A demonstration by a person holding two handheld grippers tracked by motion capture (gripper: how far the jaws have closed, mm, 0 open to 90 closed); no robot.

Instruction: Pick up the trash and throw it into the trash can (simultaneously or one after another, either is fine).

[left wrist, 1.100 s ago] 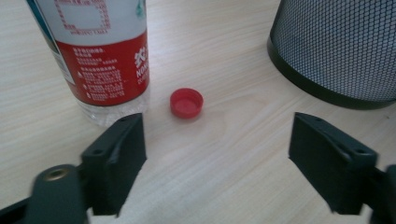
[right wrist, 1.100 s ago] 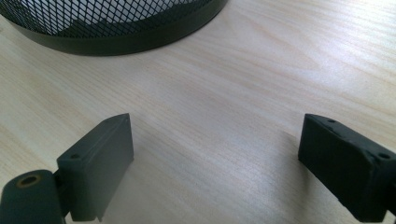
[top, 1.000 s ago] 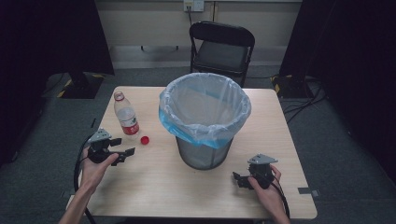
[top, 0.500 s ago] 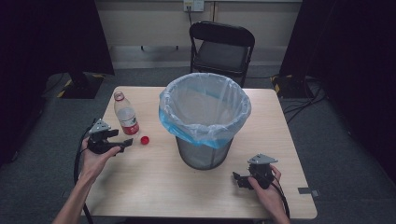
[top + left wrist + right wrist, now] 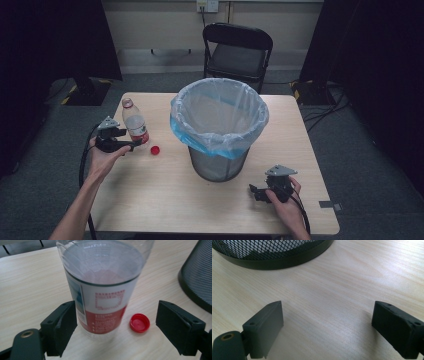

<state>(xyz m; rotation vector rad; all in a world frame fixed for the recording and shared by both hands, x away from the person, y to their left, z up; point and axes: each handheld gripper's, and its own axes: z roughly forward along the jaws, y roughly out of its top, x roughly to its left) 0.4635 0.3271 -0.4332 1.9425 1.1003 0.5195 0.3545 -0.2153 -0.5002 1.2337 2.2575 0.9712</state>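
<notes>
An uncapped clear plastic bottle [image 5: 135,126] [image 5: 103,290] with a red and white label stands upright at the table's left side. Its red cap [image 5: 155,149] [image 5: 140,322] lies on the table just right of it. My left gripper [image 5: 131,144] [image 5: 116,327] is open, its jaws set wide on either side of the bottle's lower part, the left jaw close against it. My right gripper [image 5: 254,193] [image 5: 328,327] rests open near the front right of the table, with bare wood between its jaws.
A black mesh bin [image 5: 218,129] [image 5: 197,277] [image 5: 274,252] lined with a blue-white bag stands mid-table. The wooden table [image 5: 165,200] has free surface in front. A black folding chair [image 5: 237,47] stands behind the far edge.
My left gripper has moved forward and right toward the bottle, so its jaws now flank it. The right gripper has stayed put.
</notes>
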